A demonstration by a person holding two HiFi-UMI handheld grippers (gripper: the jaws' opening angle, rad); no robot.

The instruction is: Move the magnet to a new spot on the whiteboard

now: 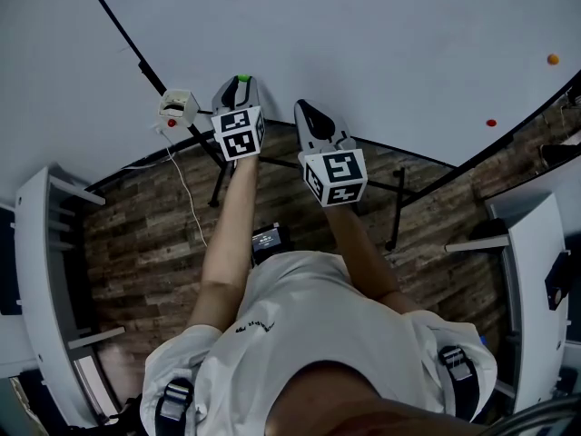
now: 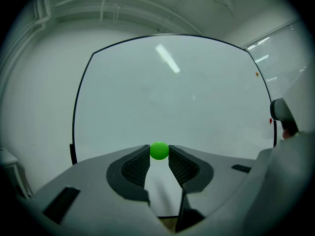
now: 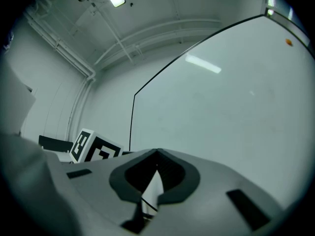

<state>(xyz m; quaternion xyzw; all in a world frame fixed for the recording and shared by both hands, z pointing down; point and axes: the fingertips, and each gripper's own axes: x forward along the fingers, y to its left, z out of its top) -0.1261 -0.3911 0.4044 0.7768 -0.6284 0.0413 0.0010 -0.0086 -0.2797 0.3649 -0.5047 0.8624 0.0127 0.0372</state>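
At the left centre of the head view, my left gripper [image 1: 241, 84] points level at the big white whiteboard [image 1: 363, 34]. Its fingers [image 2: 135, 168] are set narrowly and pinch the small round green magnet [image 2: 159, 150] right at their tips. From the left gripper view I cannot tell whether the magnet touches the board or sits just off it.

I judge this to be the carry to a new spot. To do it well, I want a firm pinch and the magnet face square to the board. I would bring it flat onto a bare patch and only then let the fingers widen, so it seats without skidding or snapping sideways.

Further left in the head view, a small white box with a red button [image 1: 178, 107] sits by the board's dark edge, near the left gripper, and I should steer away from it. Just right of centre, my right gripper [image 1: 302, 107] is beside the left one, its fingers [image 3: 140, 173] pressed together on nothing. It could crowd a move to the right. At the right of the frame a small red magnet [image 1: 491, 123] and a small orange magnet [image 1: 553, 59] sit on the board, well apart from mine. The middle of the board shows nothing in the way.
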